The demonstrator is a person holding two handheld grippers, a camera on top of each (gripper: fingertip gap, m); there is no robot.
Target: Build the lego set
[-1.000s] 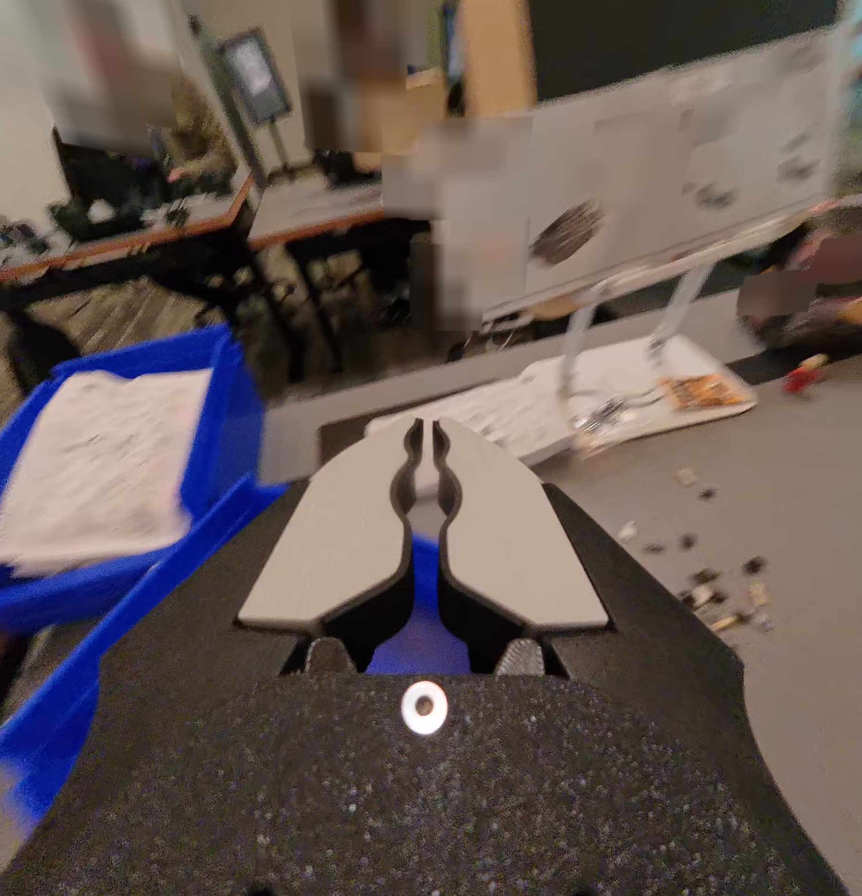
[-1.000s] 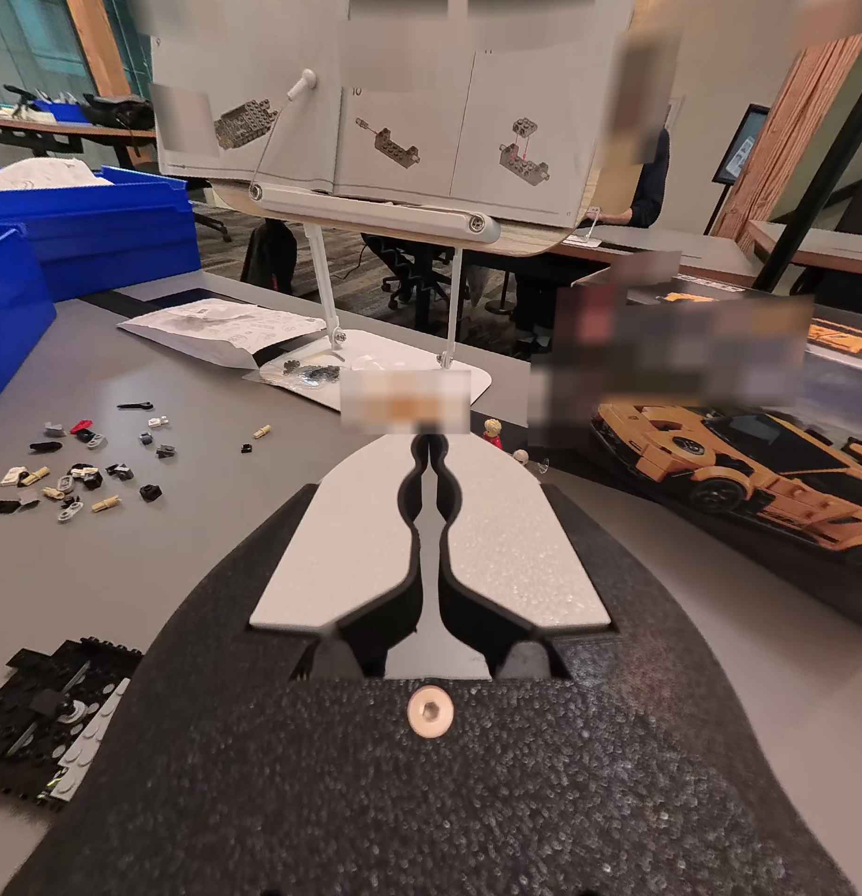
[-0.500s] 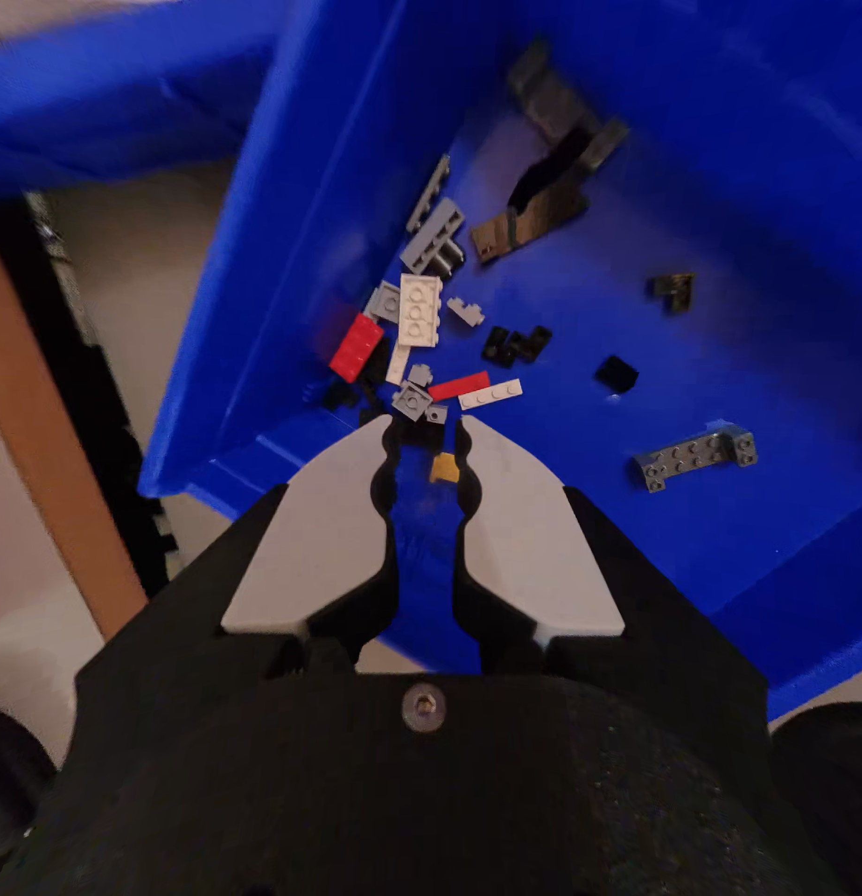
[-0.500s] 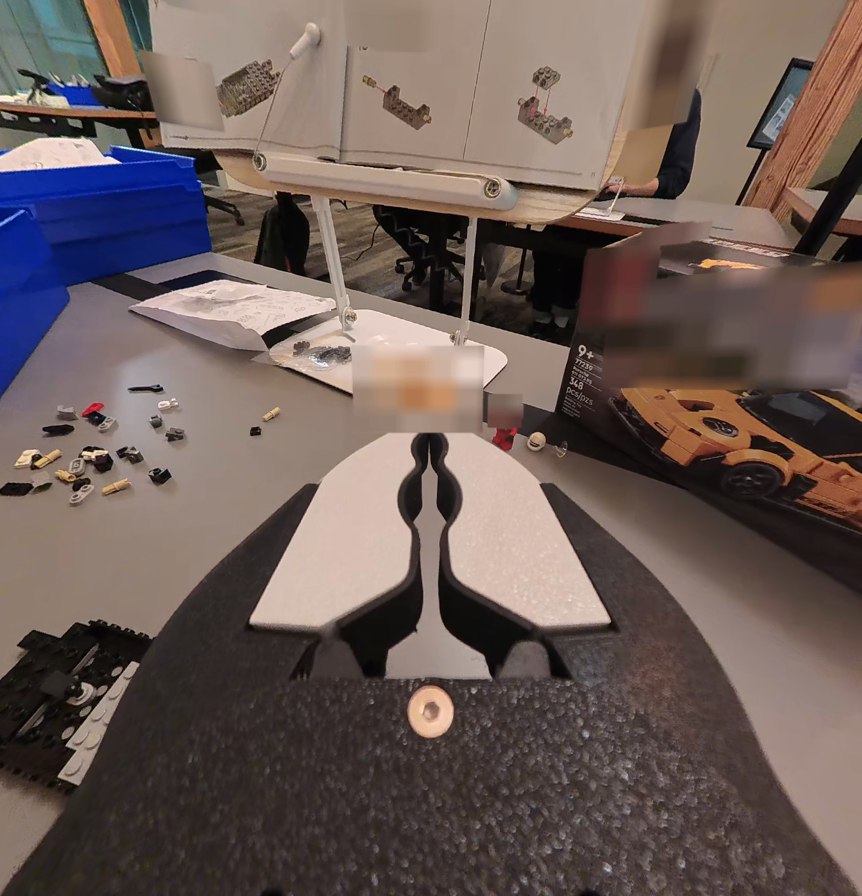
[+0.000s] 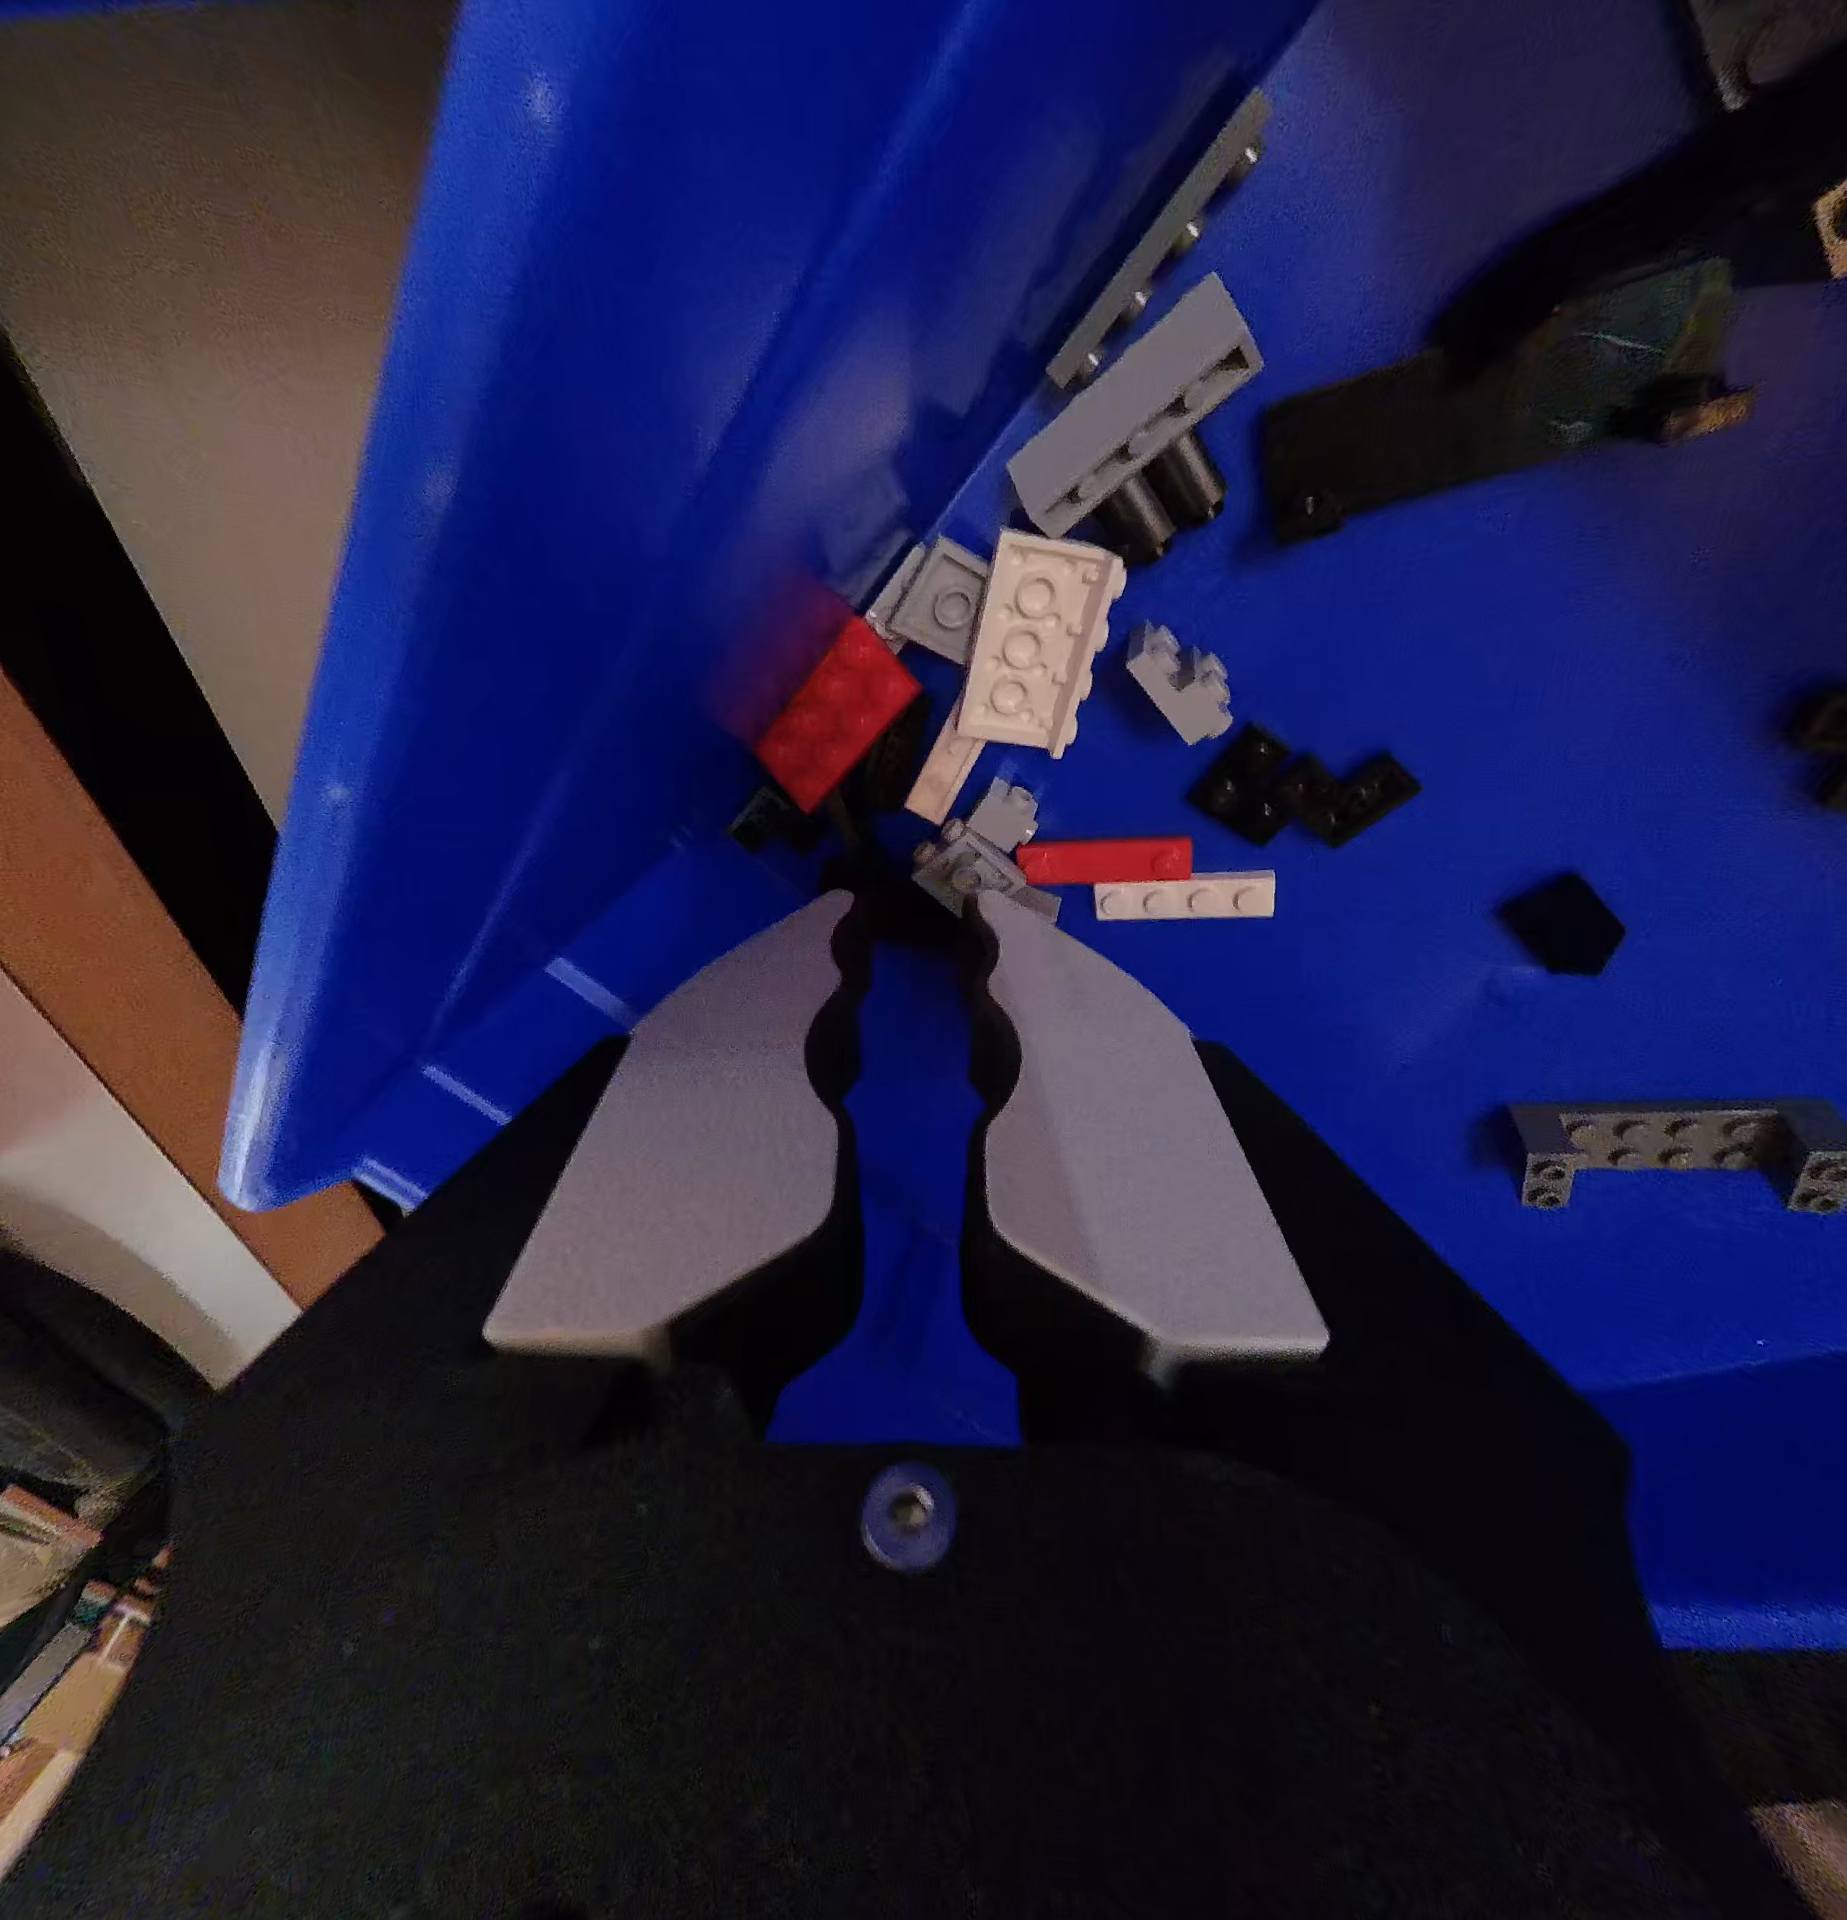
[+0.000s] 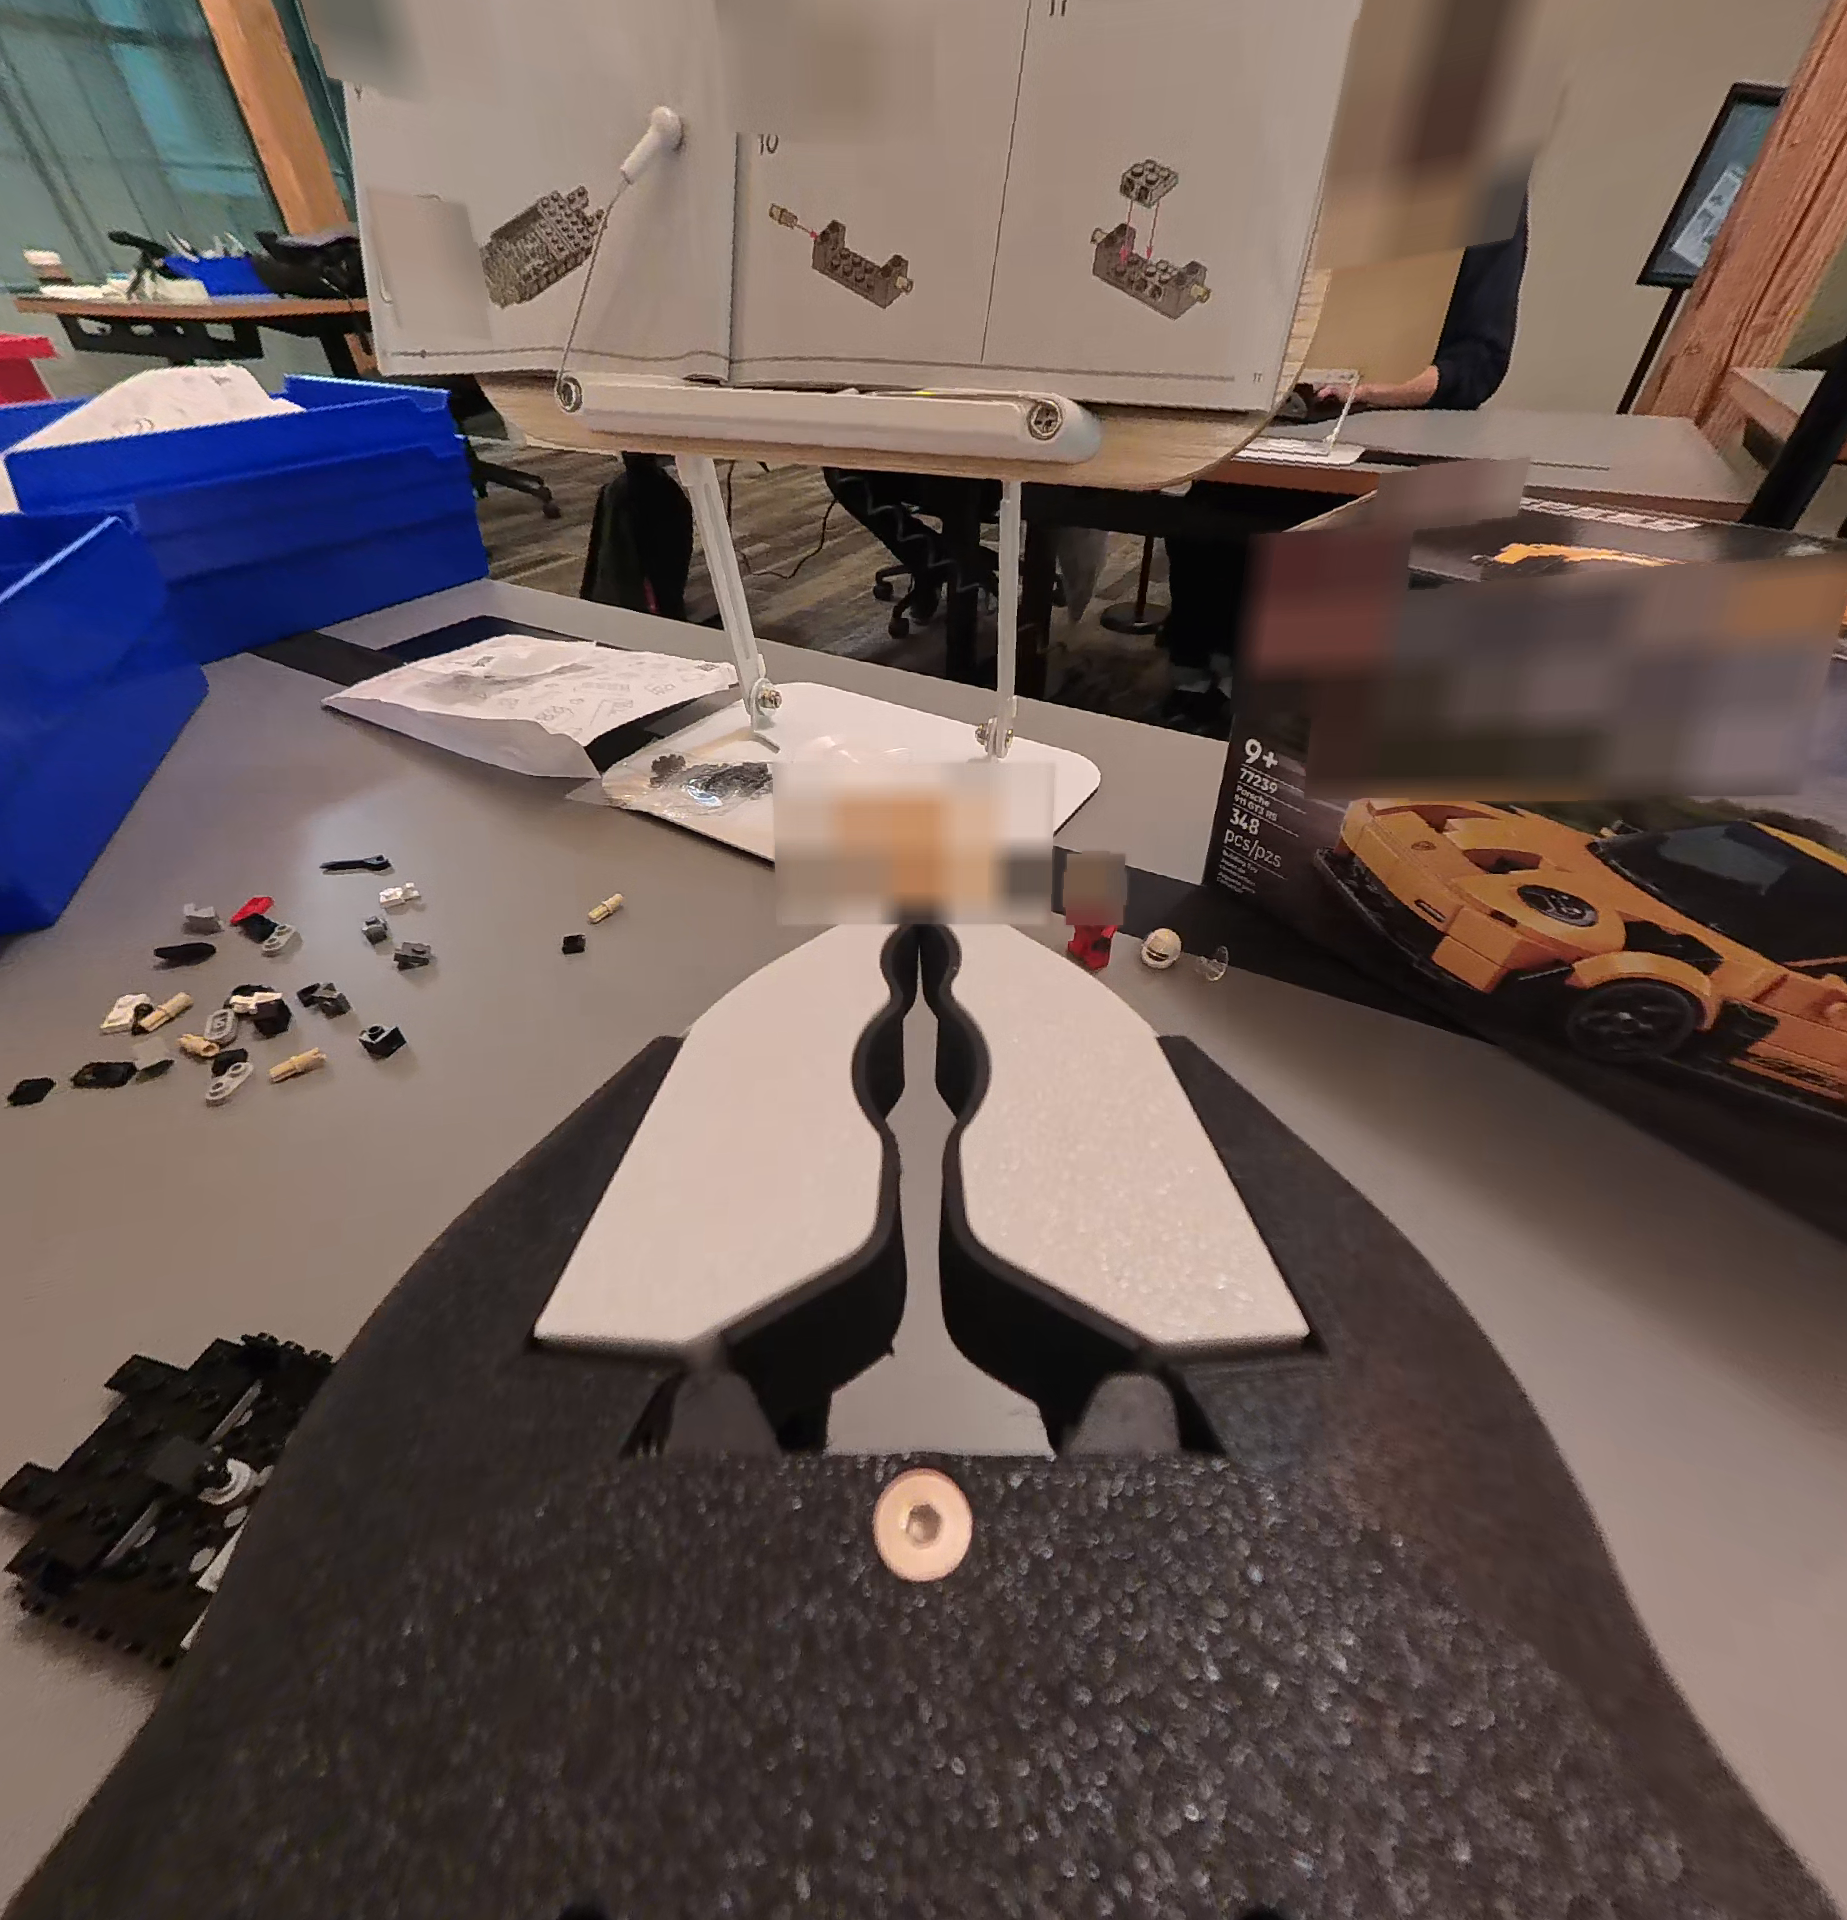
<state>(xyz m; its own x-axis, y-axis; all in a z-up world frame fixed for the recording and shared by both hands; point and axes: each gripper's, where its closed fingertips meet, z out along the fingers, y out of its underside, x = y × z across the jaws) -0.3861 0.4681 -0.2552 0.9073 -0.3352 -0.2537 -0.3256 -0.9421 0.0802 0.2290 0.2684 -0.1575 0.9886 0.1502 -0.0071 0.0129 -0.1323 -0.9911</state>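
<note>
Reaching down into a deep blue plastic bin [image 5: 607, 436], the left tongs [image 5: 908, 909] stand parted with a gap between the tips and grasp nothing. Just ahead of the tips lies a small grey studded piece [image 5: 966, 868], touching or nearly touching the right-hand tip; which cannot be told. Beyond it a thin red plate [image 5: 1104, 860] lies beside a thin white four-stud plate [image 5: 1184, 896]. Farther in, a red brick [image 5: 836, 712] rests against the bin wall next to a white six-stud plate [image 5: 1033, 644]. A dark grey arched brick [image 5: 1688, 1153] sits well apart to the right.

The right tongs [image 6: 921, 940] hover above the grey desk [image 6: 1418, 1299], tips nearly together and empty. On the desk to the left lie scattered small loose pieces [image 6: 244, 1003], and nearer, a black partly built base [image 6: 140, 1486]. An open instruction booklet [image 6: 846, 208] stands on a white stand [image 6: 825, 416] ahead, with the set's box showing an orange car [image 6: 1584, 883] at the right.
</note>
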